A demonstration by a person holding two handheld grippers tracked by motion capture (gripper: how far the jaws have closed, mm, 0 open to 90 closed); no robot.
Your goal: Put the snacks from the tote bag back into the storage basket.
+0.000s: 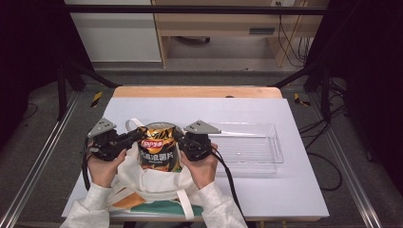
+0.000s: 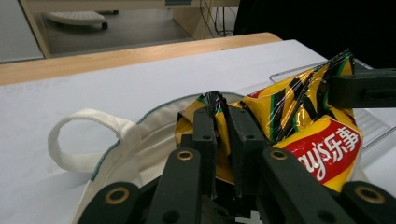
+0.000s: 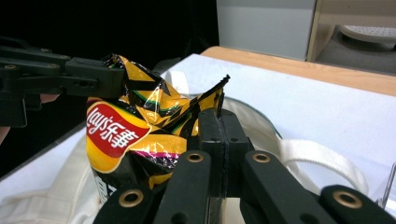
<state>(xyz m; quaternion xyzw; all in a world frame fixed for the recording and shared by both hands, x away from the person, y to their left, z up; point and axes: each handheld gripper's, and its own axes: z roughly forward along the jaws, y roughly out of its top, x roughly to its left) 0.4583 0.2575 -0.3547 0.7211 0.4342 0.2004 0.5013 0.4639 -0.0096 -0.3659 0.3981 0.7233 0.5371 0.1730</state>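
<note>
A yellow and black chip bag (image 1: 159, 149) stands upright in the mouth of a white tote bag (image 1: 152, 183) near the table's front edge. My left gripper (image 1: 138, 135) is shut on the bag's upper left corner. My right gripper (image 1: 177, 135) is shut on the upper right corner. In the left gripper view the jaws (image 2: 223, 116) pinch the crinkled top edge of the chip bag (image 2: 317, 135), and the right gripper (image 2: 364, 86) holds the far corner. In the right gripper view the closed jaws (image 3: 219, 116) clamp the foil of the chip bag (image 3: 126, 135), with the left gripper (image 3: 84, 77) gripping the other side.
A clear plastic tray (image 1: 273, 142) lies flat just right of the tote. The tote's white handle (image 2: 93, 121) loops onto the white tabletop (image 1: 285, 190). A wooden strip (image 1: 195, 91) runs along the table's far edge.
</note>
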